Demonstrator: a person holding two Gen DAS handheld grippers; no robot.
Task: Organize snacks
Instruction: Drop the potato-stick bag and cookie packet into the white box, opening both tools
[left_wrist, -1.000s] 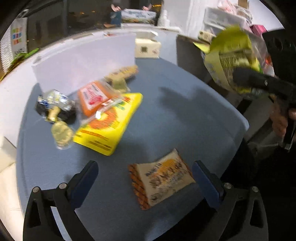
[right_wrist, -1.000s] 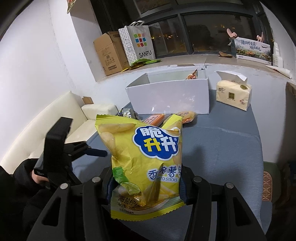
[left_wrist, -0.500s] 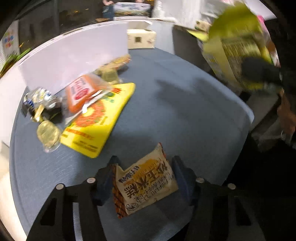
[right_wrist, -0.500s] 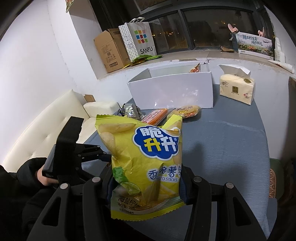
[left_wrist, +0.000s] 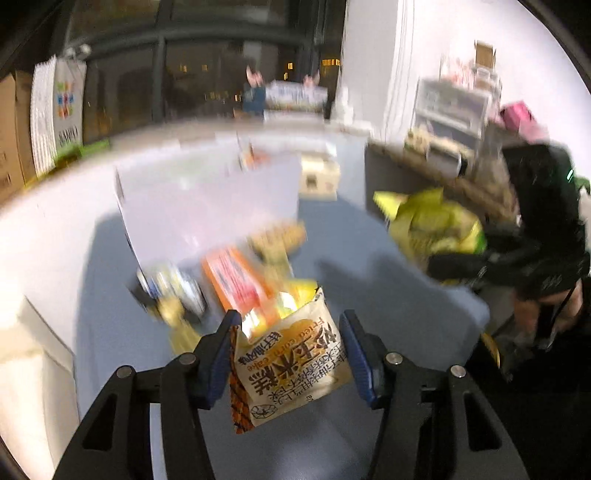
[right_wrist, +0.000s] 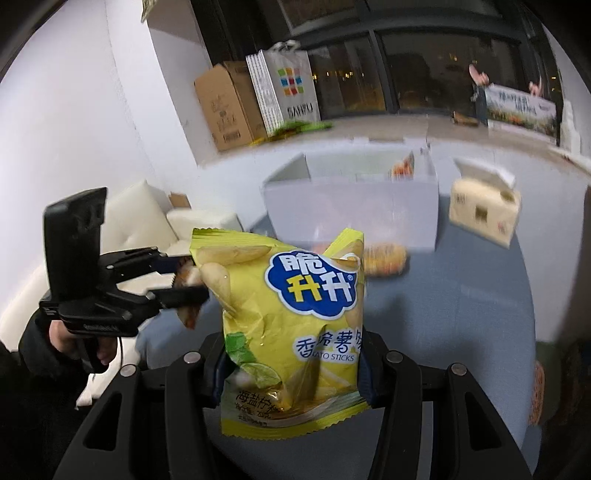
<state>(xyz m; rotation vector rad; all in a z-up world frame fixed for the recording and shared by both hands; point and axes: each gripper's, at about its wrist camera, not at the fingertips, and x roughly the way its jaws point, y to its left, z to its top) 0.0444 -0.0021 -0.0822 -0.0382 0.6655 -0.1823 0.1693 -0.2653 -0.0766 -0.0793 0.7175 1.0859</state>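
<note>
My left gripper (left_wrist: 290, 354) is shut on a beige corn cake packet (left_wrist: 288, 369), lifted off the blue table (left_wrist: 388, 306). In the right wrist view my right gripper (right_wrist: 291, 365) is shut on a yellow potato sticks bag (right_wrist: 295, 317), held upright above the table's near edge. That bag (left_wrist: 436, 225) and the right gripper also show at the right of the left wrist view. The left gripper (right_wrist: 177, 284) appears at the left of the right wrist view. A white open box (right_wrist: 351, 206) stands at the back of the table with a packet inside.
Several snacks lie in front of the box: an orange packet (left_wrist: 236, 280), a yellow bag (left_wrist: 295, 295), a dark wrapped item (left_wrist: 170, 291), a biscuit pack (right_wrist: 384, 258). A tissue box (right_wrist: 484, 210) sits at the back right. A white sofa (right_wrist: 136, 218) is left of the table.
My left gripper closed on the corn cake packet and lifted it off the table. The right gripper kept its hold on the yellow bag and moved toward the white box.
</note>
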